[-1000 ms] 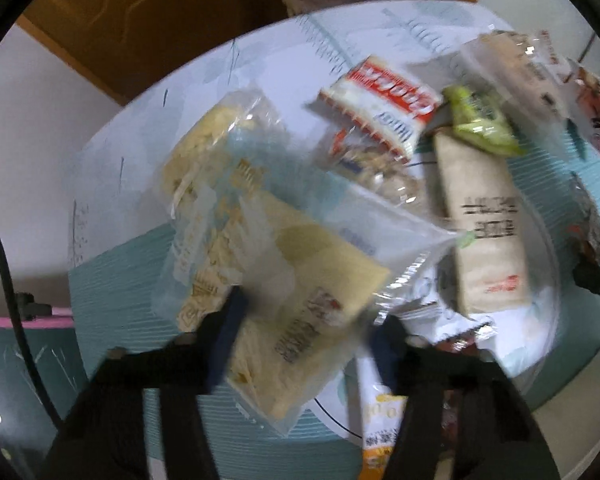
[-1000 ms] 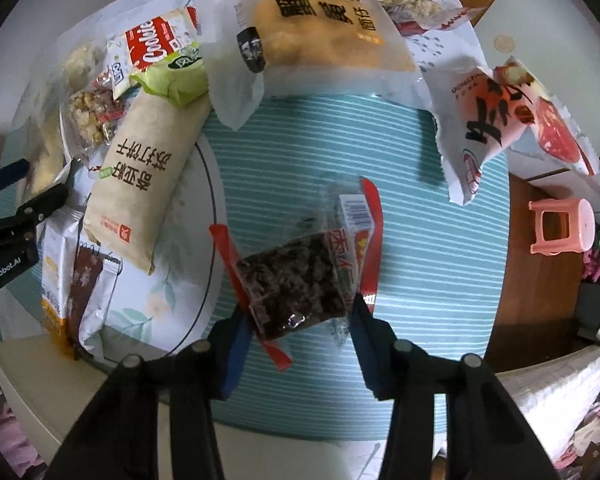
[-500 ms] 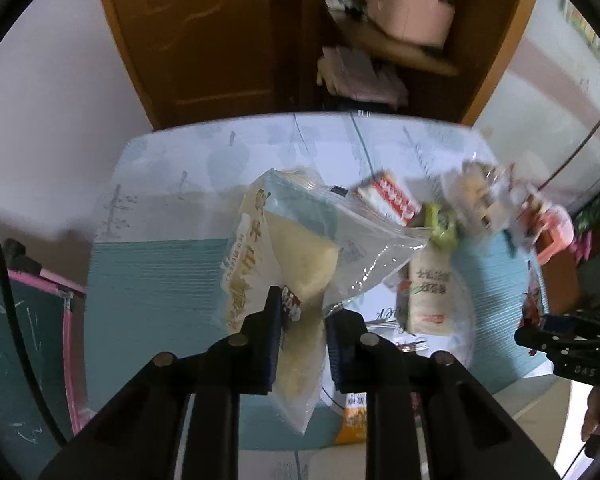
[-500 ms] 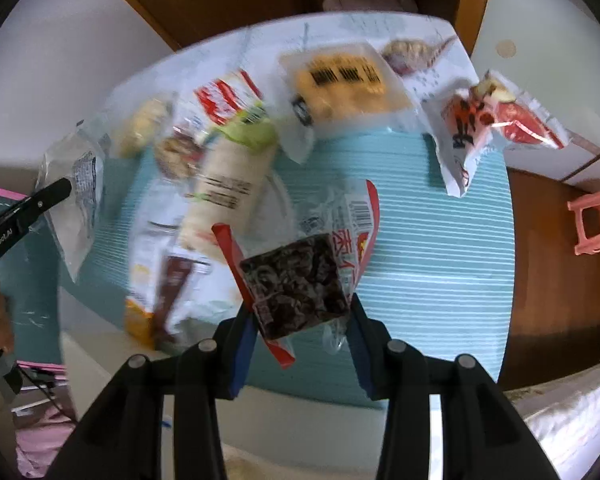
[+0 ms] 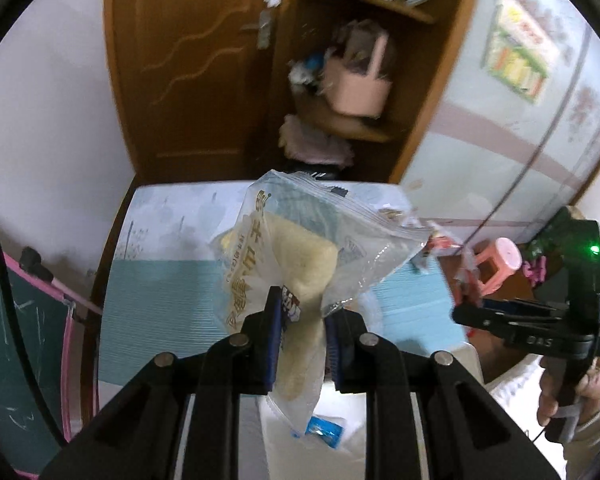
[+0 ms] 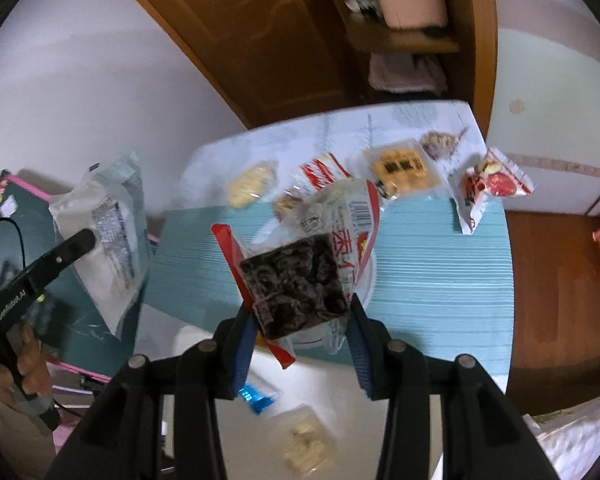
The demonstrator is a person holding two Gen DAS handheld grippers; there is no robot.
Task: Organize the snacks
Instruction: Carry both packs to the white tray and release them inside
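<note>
My left gripper (image 5: pixel 302 340) is shut on a clear bag of pale yellow crackers (image 5: pixel 296 256) and holds it in the air above the table's near edge. The bag also shows in the right wrist view (image 6: pixel 104 240), at the left. My right gripper (image 6: pixel 300 340) is shut on a clear packet of dark dried fruit with red trim (image 6: pixel 300 276), lifted above the table. The right gripper shows in the left wrist view (image 5: pixel 536 328), at the right, its load hidden there.
Several snack packs lie along the far side of the striped teal table (image 6: pixel 440 272): a yellow biscuit pack (image 6: pixel 404 168), a red-white bag (image 6: pixel 488 184), a cookie pack (image 6: pixel 324 172). A white container (image 6: pixel 300 424) below holds a blue packet and a pale snack. A pink stool (image 5: pixel 500 264) stands at the right.
Both grippers have risen and pulled back from the table with their bags. The left closed on the cracker bag a second ago. The white container has come into view below.
</note>
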